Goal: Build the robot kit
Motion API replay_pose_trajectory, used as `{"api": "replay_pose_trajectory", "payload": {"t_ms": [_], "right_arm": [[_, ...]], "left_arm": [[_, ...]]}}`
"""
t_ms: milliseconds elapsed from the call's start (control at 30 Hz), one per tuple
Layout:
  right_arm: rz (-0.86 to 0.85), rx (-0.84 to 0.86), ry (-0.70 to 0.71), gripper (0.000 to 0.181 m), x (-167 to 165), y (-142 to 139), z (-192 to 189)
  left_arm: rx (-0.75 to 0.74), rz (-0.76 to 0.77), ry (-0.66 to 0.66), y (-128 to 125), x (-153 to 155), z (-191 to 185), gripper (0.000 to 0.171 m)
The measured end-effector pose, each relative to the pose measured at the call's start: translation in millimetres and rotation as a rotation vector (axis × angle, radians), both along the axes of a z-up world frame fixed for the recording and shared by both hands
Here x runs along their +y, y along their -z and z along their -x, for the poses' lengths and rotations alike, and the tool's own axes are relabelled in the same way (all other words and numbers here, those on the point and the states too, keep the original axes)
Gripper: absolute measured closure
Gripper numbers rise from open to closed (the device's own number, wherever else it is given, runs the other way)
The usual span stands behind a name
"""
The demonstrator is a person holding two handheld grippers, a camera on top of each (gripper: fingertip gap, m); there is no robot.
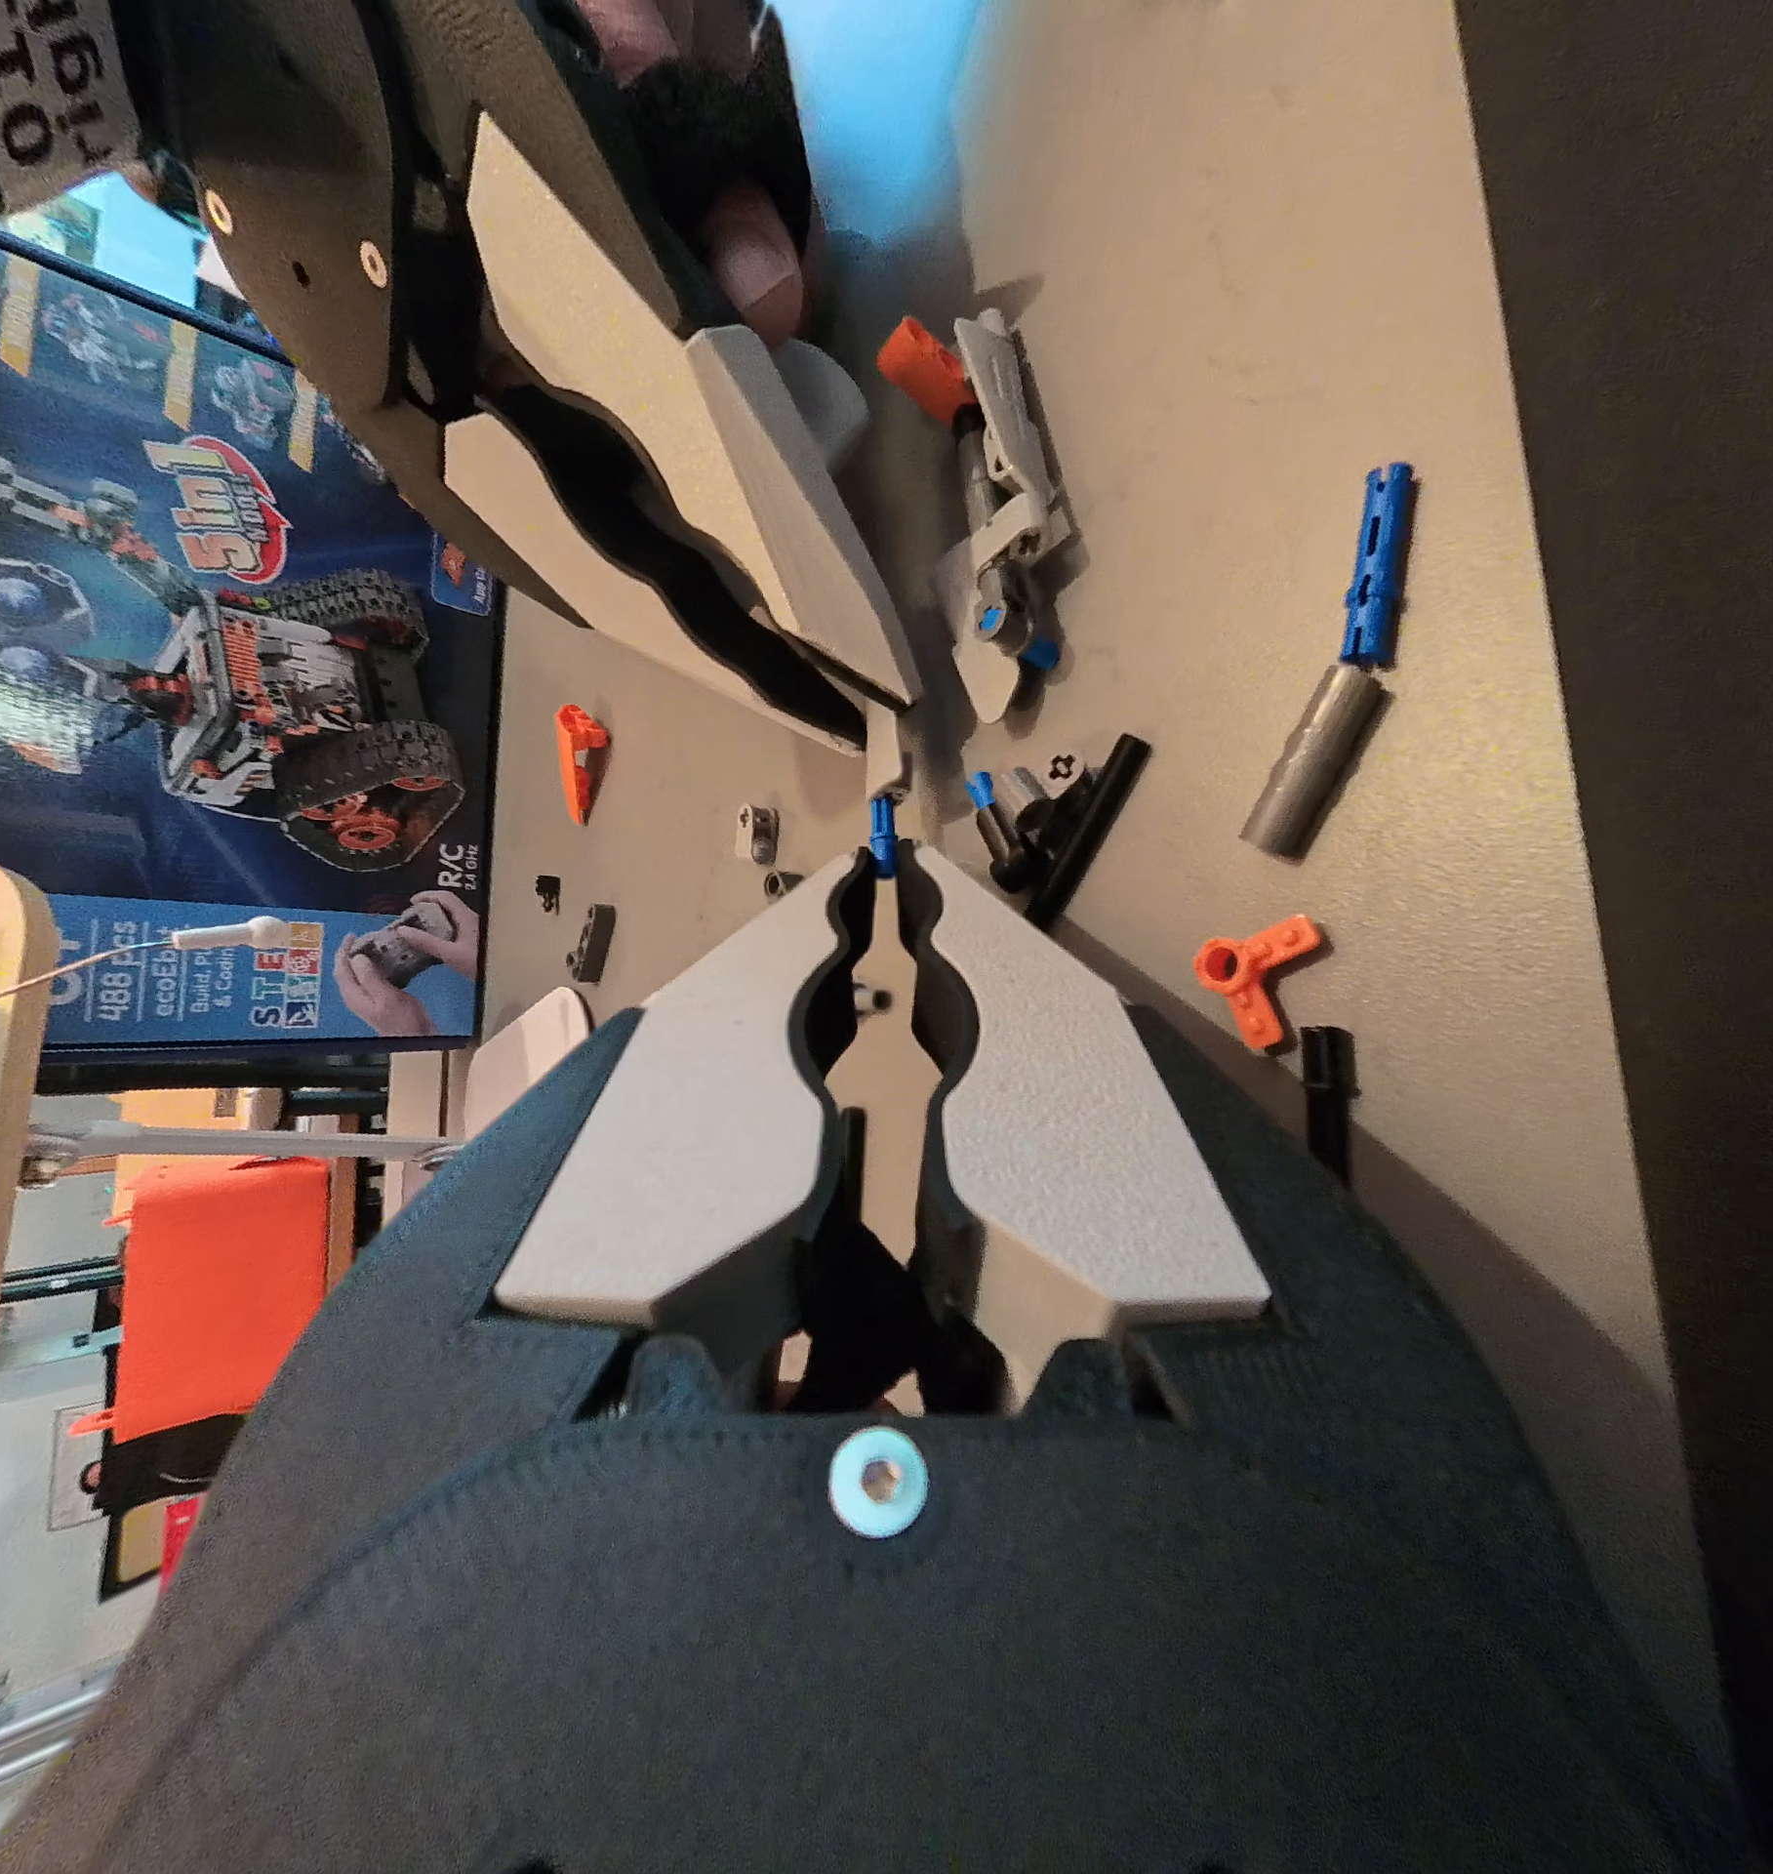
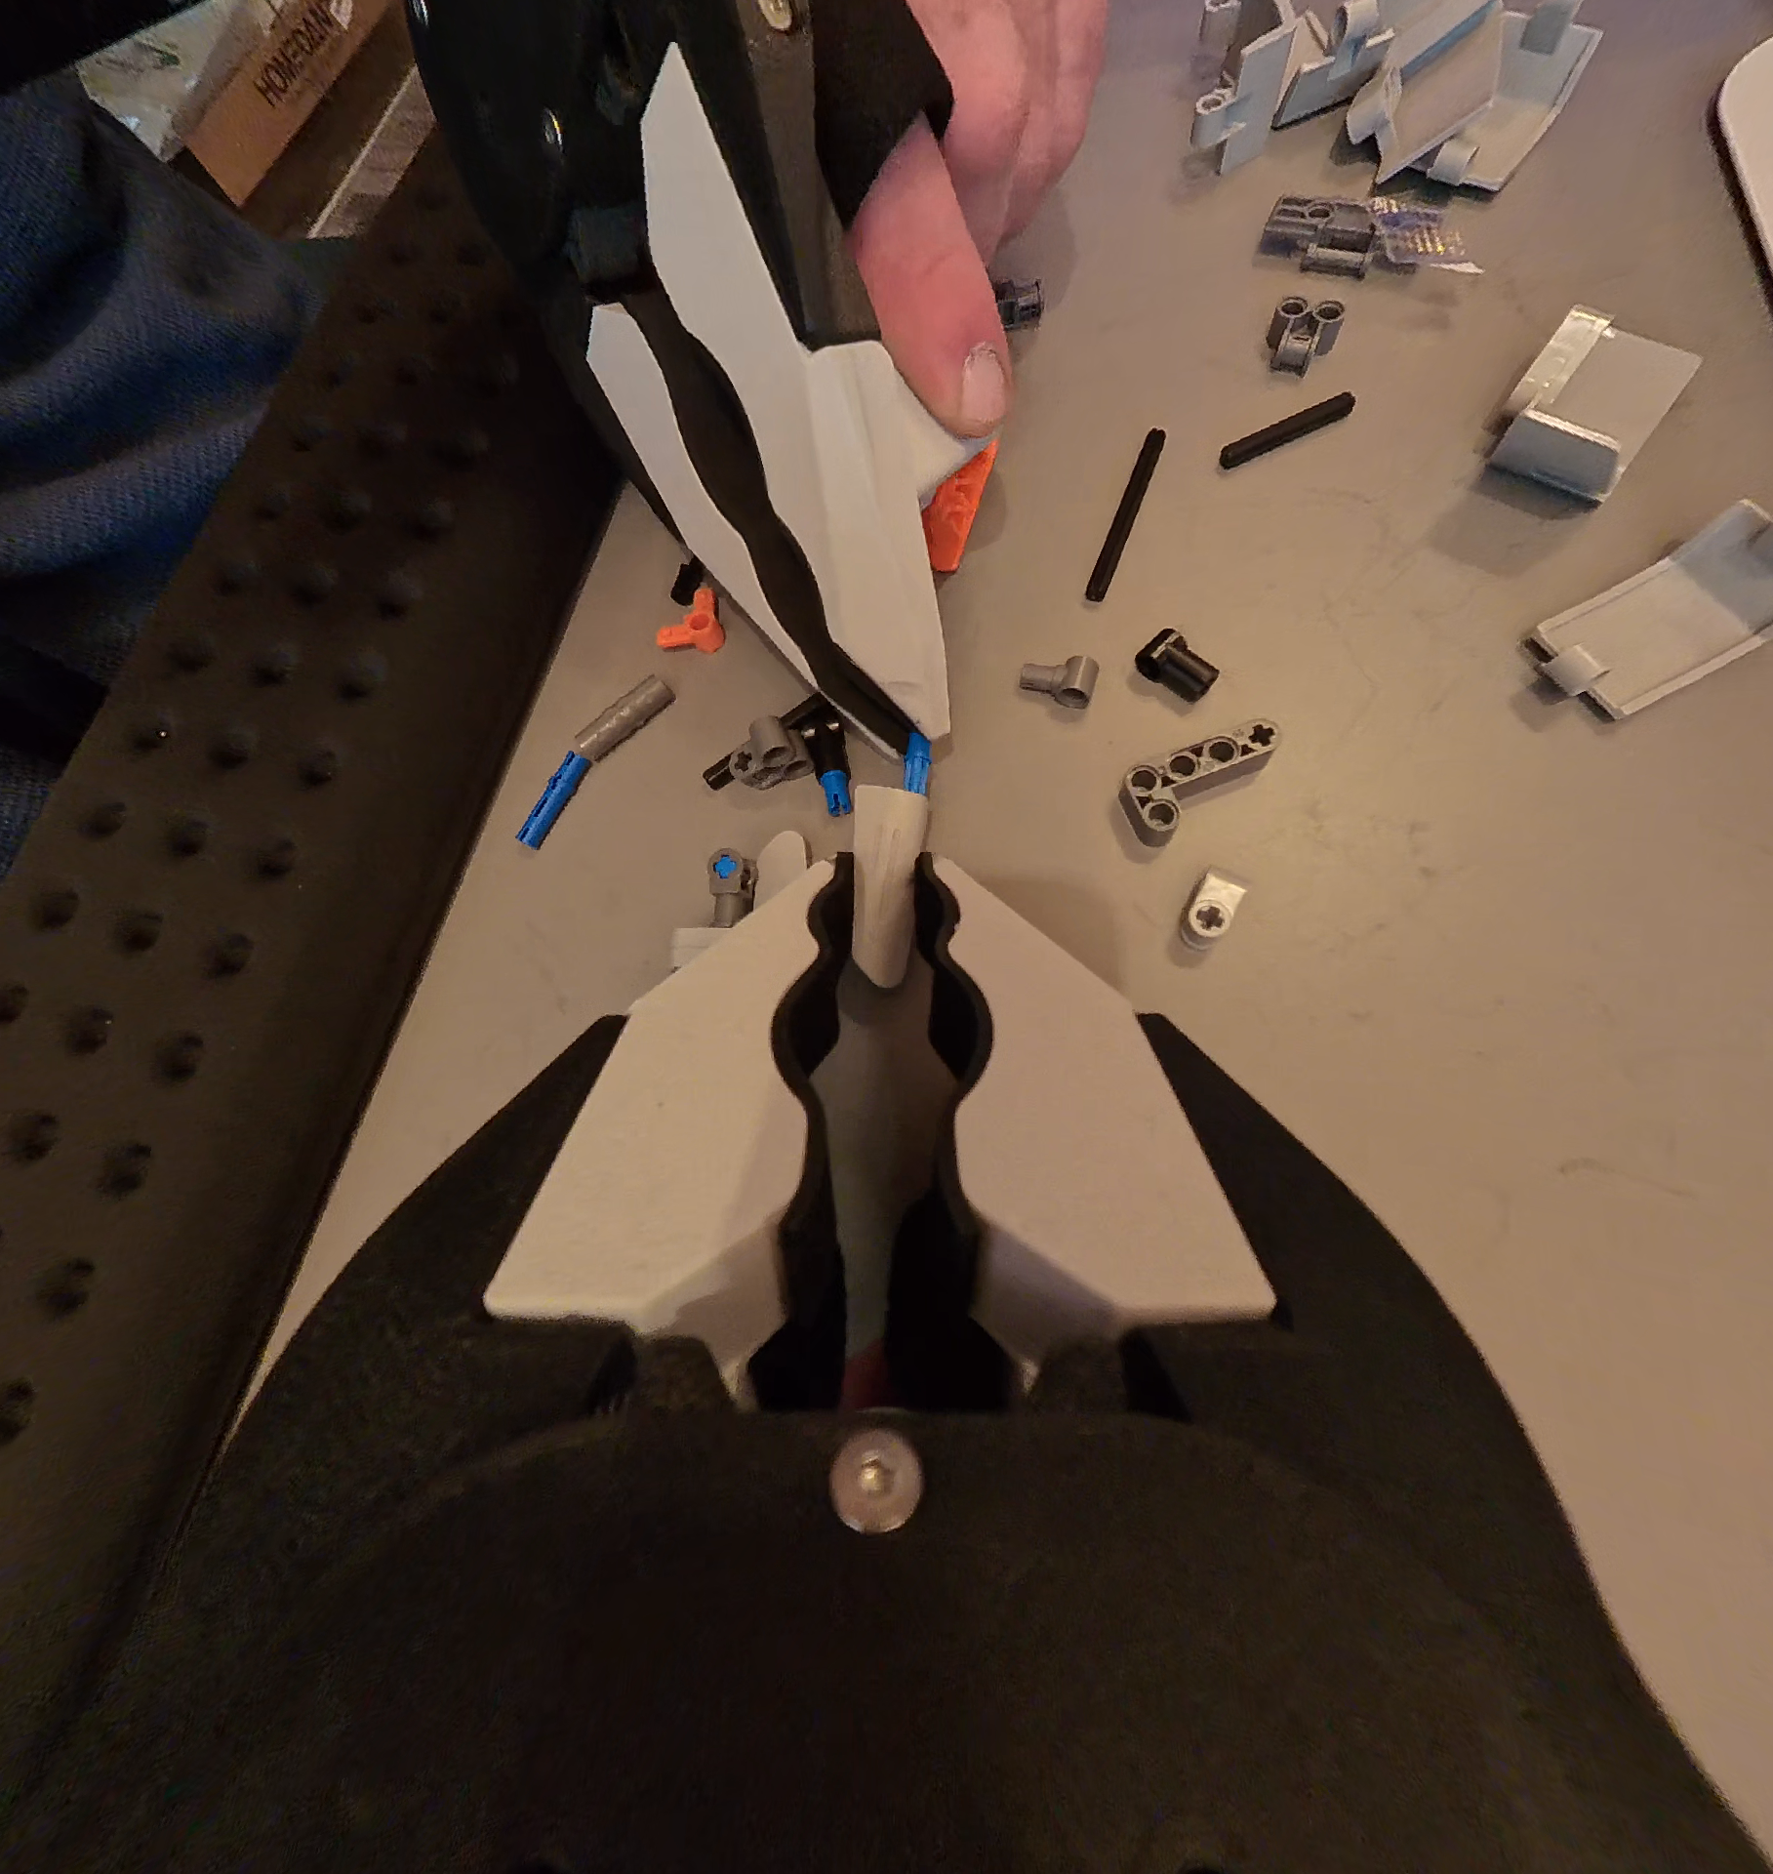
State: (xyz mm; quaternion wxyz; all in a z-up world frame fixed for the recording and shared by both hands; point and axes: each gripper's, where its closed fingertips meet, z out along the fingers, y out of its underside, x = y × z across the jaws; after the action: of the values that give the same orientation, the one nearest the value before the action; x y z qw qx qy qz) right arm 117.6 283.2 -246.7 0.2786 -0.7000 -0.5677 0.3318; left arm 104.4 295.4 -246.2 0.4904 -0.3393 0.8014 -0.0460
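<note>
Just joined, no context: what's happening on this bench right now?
A person holds one tool in each hand over a table strewn with small building-toy parts. The left tool is shut on a small blue pin. The right tool is shut on a light grey panel piece. The pin's tip meets the panel's end, tip to tip. An L-shaped grey beam and black axles lie loose nearby.

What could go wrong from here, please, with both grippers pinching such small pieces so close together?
The left gripper holds the blue pin only at its fingertips, so it might twist or pop out against the light grey piece clamped in the right gripper. A dropped pin could get lost among the loose parts below, such as the black axle.
</note>
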Motion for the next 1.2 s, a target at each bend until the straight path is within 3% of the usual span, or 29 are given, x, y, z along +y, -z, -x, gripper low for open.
{"api": "replay_pose_trajectory", "payload": {"t_ms": [567, 1200], "right_arm": [[0.037, 0.073, -0.014, 0.172, -4, -11, 0], [0.056, 0.097, -0.03, 0.173, -8, -15, 0]], "left_arm": [[-0.061, -0.154, 0.028, -14, -3, -1, 0.169], [-0.057, -0.22, 0.049, -14, -6, -1, 0.168]]}}
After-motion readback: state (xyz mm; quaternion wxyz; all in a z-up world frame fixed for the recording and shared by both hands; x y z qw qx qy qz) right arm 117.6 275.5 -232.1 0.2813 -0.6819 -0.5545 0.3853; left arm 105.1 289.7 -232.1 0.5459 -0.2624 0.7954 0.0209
